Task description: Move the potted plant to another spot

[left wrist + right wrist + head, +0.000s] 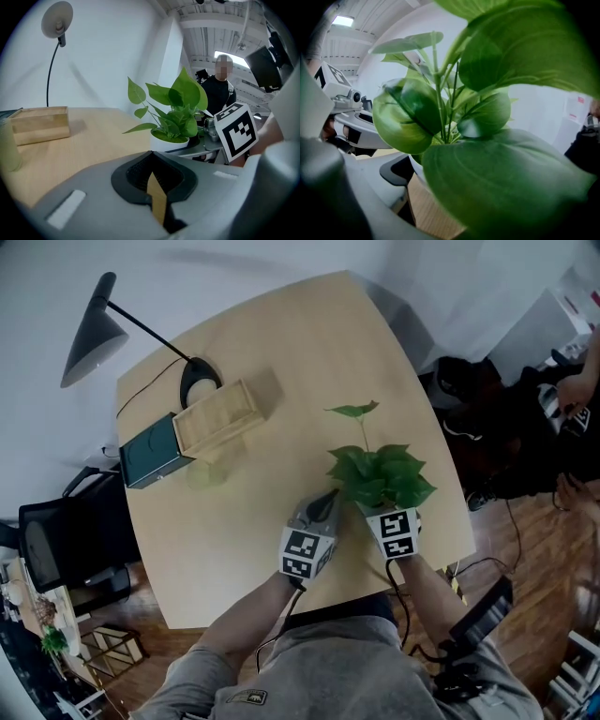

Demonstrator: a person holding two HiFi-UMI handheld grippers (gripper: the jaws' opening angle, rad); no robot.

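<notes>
The potted plant (380,474) stands near the table's front right: broad green leaves in a small white pot (168,141). My left gripper (323,502) is just left of it, over the wood, shut and holding nothing; its tips (157,187) meet. My right gripper reaches in from the near side, its marker cube (398,532) showing below the leaves. In the right gripper view the leaves (497,178) fill the picture, and the pot's rim (415,165) sits close beside one dark pad (391,172). The other jaw is hidden, so I cannot tell if the pot is gripped.
A wooden box (217,413), a teal box (155,451) and a pale cup (208,472) sit at the table's left. A desk lamp (94,329) stands at the far left corner. The table edge (459,521) is close to the plant. A person (222,89) stands beyond.
</notes>
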